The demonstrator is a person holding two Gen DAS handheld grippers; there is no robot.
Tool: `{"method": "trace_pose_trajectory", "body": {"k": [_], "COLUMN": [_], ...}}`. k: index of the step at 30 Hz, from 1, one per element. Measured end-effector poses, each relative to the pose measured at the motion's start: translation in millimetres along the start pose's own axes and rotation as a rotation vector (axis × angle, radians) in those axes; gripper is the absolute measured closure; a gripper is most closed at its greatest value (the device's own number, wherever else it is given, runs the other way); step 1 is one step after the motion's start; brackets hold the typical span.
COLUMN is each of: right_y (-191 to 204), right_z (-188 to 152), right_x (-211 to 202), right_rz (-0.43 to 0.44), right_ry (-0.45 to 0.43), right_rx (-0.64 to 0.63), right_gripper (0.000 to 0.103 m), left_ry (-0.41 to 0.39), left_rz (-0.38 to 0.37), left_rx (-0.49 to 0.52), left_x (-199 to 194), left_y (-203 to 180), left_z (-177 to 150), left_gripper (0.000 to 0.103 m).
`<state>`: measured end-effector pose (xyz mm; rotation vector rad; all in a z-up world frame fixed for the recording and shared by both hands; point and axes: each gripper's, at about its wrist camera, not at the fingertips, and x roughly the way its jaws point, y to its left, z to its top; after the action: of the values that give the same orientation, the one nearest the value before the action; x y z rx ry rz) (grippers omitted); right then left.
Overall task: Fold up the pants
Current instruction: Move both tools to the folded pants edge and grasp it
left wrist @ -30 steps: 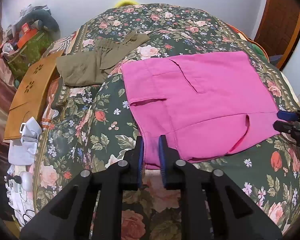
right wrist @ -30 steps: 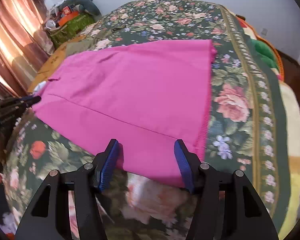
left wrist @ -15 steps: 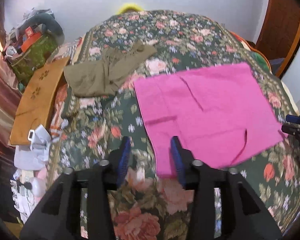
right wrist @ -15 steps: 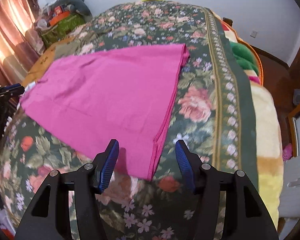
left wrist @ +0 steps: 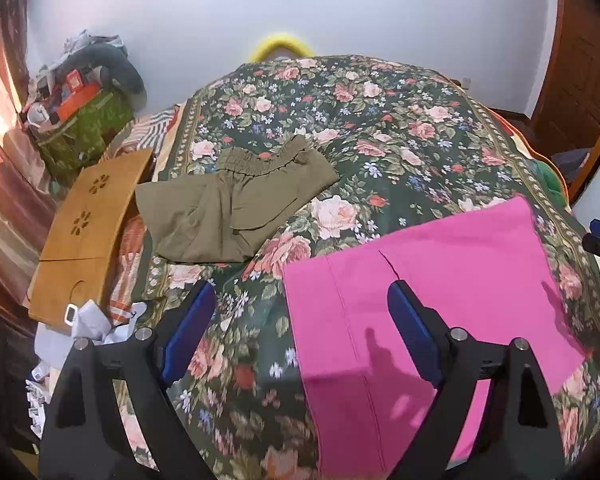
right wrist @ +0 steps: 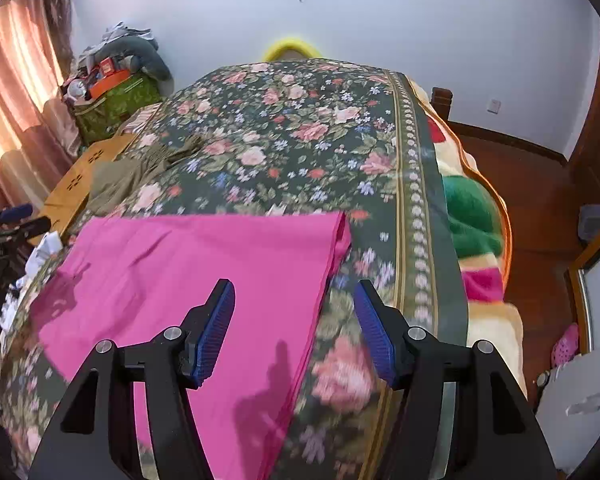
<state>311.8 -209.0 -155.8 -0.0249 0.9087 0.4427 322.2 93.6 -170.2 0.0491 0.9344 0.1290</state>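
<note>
Far on the left, a green bag point(left wrist: 86, 132) stands by the wall, stuffed full with an orange box point(left wrist: 78, 98) and a grey bundle point(left wrist: 112, 66) on top. Next comes a wooden board point(left wrist: 86, 216), then some olive pants point(left wrist: 236, 204) lying on the flowery bed point(left wrist: 380, 120). The left hand-held gripper point(left wrist: 300, 328) hangs above the bed with its fingers spread wide, holding nothing. The pink pants point(left wrist: 440, 300) lie flat and folded on the bed, near its front edge. The right hand-held gripper point(right wrist: 294, 328) is also spread wide and empty, over the right edge of the pink pants point(right wrist: 204, 264).
</note>
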Motion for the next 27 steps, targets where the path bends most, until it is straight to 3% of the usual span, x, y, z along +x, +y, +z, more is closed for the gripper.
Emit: {"method": "trace_pose_trajectory", "body": {"k": [8, 14, 19, 23, 27], "right_y": [-20, -30, -33, -33, -30], "right_z": [20, 30, 37, 39, 38], "right_x": [46, 77, 97, 113, 121], "right_rz": [-0.01, -0.013, 0.018, 0.052, 0.06], "right_ry": [0.033, 0.062, 0.081, 0.116, 0.115], "right_rx": [0.04, 0.044, 0.038, 0.044, 0.025], "right_gripper": [0.045, 0.045, 0.046, 0.053, 0.07], "left_ry": [0.107, 0.19, 0.229, 0.255, 0.269], "left_rz": [-0.053, -0.133, -0.133, -0.141, -0.162], "left_rx": [-0.069, -0.134, -0.115, -0.103, -0.113], "left_x": [56, 93, 112, 122, 127], "left_y": [18, 26, 20, 18, 20], "left_z": [14, 15, 11, 5, -1], "left_gripper": [0.015, 0.015, 0.015, 0.014, 0.013]}}
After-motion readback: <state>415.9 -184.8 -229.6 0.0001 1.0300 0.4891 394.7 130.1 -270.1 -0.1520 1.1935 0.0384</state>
